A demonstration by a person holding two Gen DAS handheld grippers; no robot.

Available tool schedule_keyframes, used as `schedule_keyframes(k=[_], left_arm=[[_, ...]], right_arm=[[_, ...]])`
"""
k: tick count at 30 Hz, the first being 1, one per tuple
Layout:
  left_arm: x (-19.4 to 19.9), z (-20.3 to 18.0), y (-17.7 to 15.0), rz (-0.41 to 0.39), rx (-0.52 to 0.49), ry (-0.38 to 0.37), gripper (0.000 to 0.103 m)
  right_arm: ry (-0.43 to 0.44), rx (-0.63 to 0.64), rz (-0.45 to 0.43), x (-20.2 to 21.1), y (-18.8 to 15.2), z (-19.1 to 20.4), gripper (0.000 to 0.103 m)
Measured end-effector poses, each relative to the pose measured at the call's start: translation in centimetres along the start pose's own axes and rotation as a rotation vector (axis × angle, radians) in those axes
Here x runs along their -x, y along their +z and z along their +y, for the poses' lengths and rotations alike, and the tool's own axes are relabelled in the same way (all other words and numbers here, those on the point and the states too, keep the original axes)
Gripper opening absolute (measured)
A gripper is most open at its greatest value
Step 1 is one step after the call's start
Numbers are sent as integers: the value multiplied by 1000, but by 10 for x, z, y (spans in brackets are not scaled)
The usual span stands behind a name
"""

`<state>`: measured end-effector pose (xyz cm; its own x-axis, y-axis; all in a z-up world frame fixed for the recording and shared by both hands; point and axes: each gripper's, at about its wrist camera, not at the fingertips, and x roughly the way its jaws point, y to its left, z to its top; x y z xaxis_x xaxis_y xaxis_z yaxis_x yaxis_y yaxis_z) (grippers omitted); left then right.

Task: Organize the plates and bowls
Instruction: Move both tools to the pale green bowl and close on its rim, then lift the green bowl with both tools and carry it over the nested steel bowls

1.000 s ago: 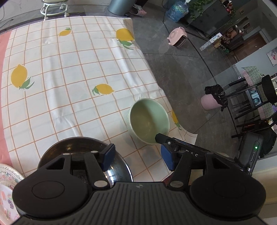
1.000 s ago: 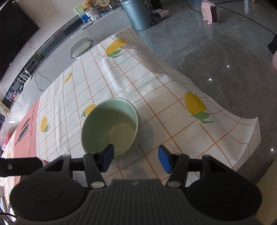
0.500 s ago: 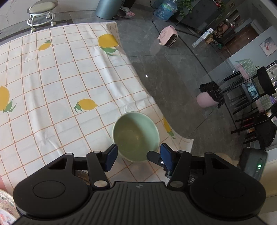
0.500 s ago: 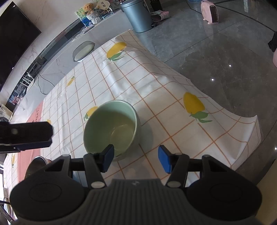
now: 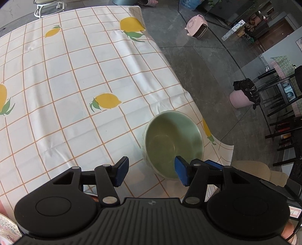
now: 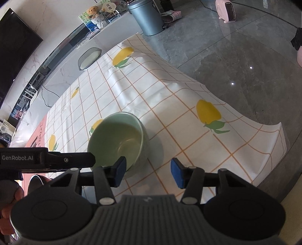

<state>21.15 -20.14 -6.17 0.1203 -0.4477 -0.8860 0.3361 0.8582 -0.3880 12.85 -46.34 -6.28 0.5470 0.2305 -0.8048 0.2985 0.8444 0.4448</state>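
Since half a second ago the left hand-held gripper (image 5: pixel 151 173) has swung so that the green bowl (image 5: pixel 174 143) no longer sits centred between its fingers but lies ahead of its right fingertip (image 5: pixel 180 172), while the right hand-held gripper (image 6: pixel 146 172) has barely shifted. Both hand-held grippers have their fingers spread wide apart and grip nothing. In the right wrist view the bowl (image 6: pixel 118 141) sits upright just beyond the left blue pad (image 6: pixel 119 168), whose tip overlaps the bowl's near rim; whether it touches I cannot tell. The left hand-held gripper's black finger reaches in from the left edge of that view, its end meeting the bowl's near-left rim. Low at the left, a dark round dish (image 6: pixel 35 181) shows partly behind the gripper body, and a patterned plate edge (image 5: pixel 7 229) shows at the bottom left of the left wrist view. The bowl stands near the right corner of the tabletop, on a white checked cloth with lemons (image 5: pixel 81 79). Beyond lie the grey floor, a pink heater (image 5: pixel 197 28) and a grey bin (image 6: pixel 147 17).
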Motion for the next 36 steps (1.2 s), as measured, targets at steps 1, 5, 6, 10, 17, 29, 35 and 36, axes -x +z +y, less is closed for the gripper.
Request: schedule_keyframes(k=[1,5,6,10,17,29,35,36], left_arm=[[-1,2,0,-2,12,2,65],[-7,6,3,-3,62,10,52],[-8,6,4,-7,64,16,48],[-14,4,5,-14,59,39,36],[-24,7,7,1,88,67,26],[-20,-5,1,-8,58,85,12],[7,-14,-3,-69,54,87,12],[12,-15,-3,-82,55,84,12]], right_arm=[[6,-5,-1,0,0,-1,50],[13,-16,-6,-2,3,-1,43],[13,-17,-8,-3,4,-1,42],[0,-9,-16,-9,11,4,36],[-60,50,25,-29,19,17,22],[-80,49,46,-33,21,22,11],[-53,40,27,-19,19,27,10],[-50,44,20,-15,19,28,10]])
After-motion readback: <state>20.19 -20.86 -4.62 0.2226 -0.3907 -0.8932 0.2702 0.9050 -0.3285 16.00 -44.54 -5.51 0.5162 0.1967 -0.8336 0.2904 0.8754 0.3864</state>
